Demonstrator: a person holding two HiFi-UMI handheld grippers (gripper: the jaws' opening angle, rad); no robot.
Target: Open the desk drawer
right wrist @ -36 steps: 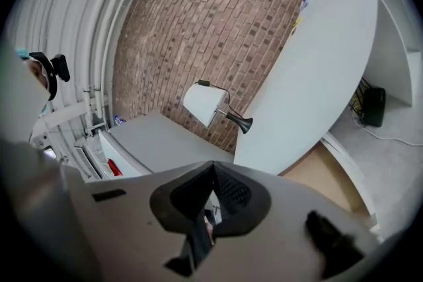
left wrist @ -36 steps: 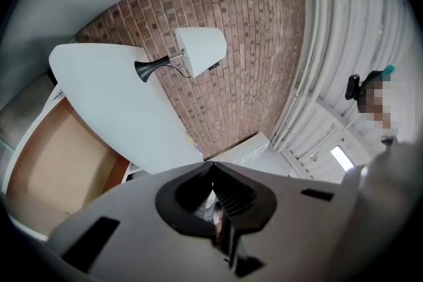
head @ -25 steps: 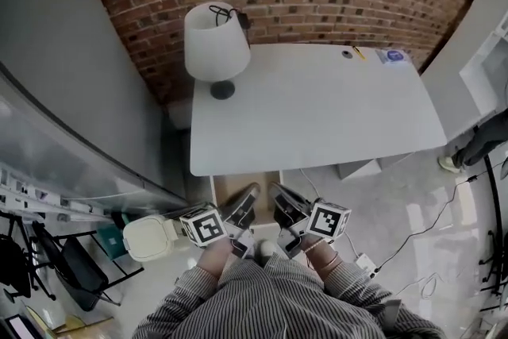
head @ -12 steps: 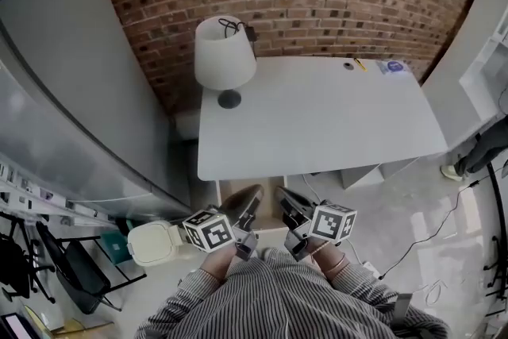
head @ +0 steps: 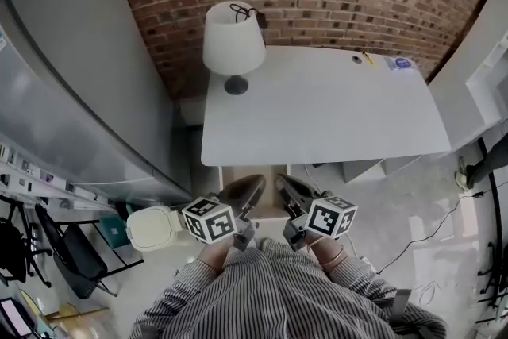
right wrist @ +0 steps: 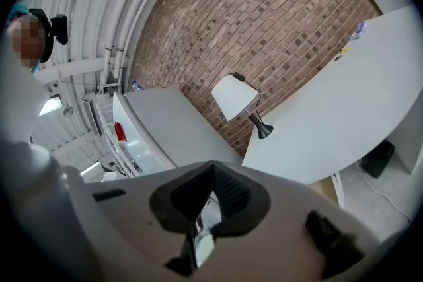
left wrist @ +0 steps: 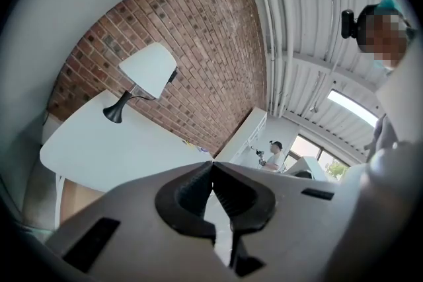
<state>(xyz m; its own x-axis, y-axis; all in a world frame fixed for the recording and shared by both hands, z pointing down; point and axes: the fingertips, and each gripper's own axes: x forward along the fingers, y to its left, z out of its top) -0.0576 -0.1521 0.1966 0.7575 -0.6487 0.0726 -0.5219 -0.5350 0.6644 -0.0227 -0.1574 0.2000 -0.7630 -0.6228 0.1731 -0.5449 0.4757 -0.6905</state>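
Note:
A white desk [head: 333, 115] stands against the brick wall. Under its front edge shows a tan wooden part [head: 235, 177], perhaps the drawer; I cannot tell whether it is open. My left gripper [head: 257, 182] and right gripper [head: 279, 181] hover side by side just in front of that edge, pointing at the desk. Both are shut with nothing between the pads. In the left gripper view the shut left gripper [left wrist: 211, 166] faces the desk top [left wrist: 112, 148]. In the right gripper view the shut right gripper [right wrist: 213, 166] faces the desk [right wrist: 330, 129] from below its edge.
A white lamp [head: 233, 44] stands on the desk's far left corner, small items [head: 399, 62] on its far right corner. A grey panel [head: 79, 52] runs along the left. A white bin [head: 151, 228] sits at my left, cables [head: 429, 230] on the floor at right.
The left gripper has risen a little and both have rolled slightly. Both stay shut in front of the desk edge. The head view has shifted, so the desk sits further right.

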